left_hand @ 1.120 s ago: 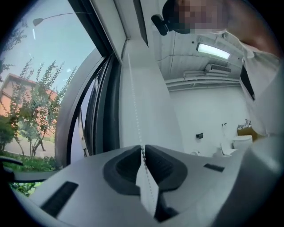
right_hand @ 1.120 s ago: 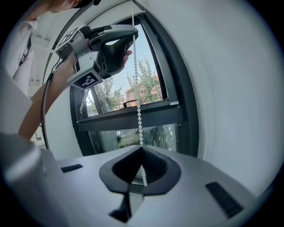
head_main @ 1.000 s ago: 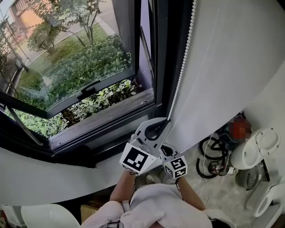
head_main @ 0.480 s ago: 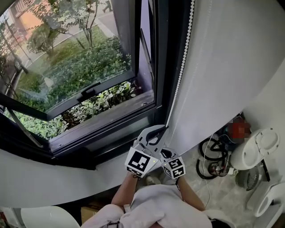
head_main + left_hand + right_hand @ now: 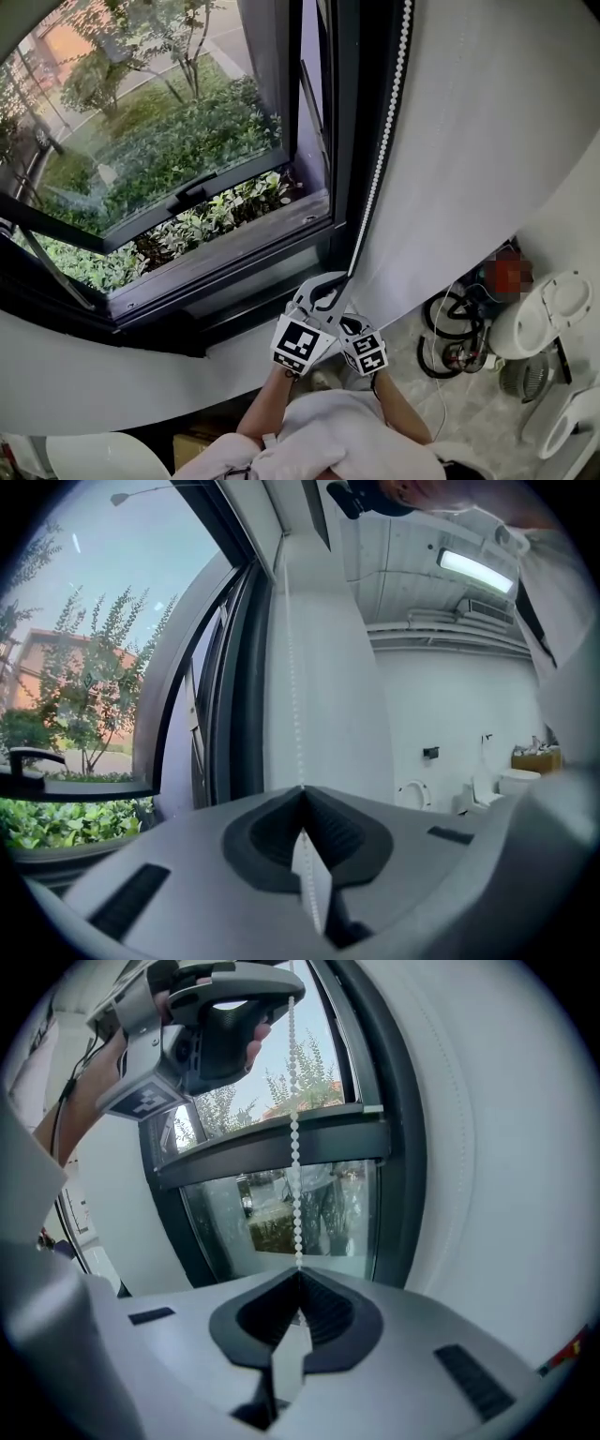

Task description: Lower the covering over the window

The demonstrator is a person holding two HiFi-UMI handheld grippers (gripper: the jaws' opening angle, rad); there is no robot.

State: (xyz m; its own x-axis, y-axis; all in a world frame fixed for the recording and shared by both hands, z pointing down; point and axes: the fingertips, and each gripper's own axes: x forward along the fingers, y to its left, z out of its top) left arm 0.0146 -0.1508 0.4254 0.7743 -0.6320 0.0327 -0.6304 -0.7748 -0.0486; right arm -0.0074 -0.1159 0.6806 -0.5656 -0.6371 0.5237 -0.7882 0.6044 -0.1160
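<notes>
Both grippers are clamped on the bead chain [image 5: 380,159] that hangs down the right side of the window [image 5: 169,122], between the dark frame [image 5: 342,141] and the white wall [image 5: 487,141]. The left gripper [image 5: 302,789] has its jaws pressed together with the chain pinched in the tip, and from there the beads run straight up the edge of the wall to the top of the left gripper view. The right gripper [image 5: 300,1275] is closed on the same chain just below. In the right gripper view the beads rise from its jaws to the left gripper, which sits directly above with a hand [image 5: 255,1040] wrapped round its handle. In the head view the two grippers sit close together, low against the frame, with their marker cubes side by side above the person's white sleeves [image 5: 347,441]. The covering itself cannot be made out for certain. A pale strip [image 5: 21,13] shows in the top left corner of the head view over the glass, and it cannot be told whether that is its lower edge. The glass is otherwise bare, and a pane [image 5: 112,159] is swung outward with a dark handle [image 5: 192,195] on its lower rail. Green plants [image 5: 216,211] and trees [image 5: 141,28] lie outside. On the tiled floor to the right lie coiled black cables [image 5: 448,336] near some round white fittings [image 5: 544,314].
</notes>
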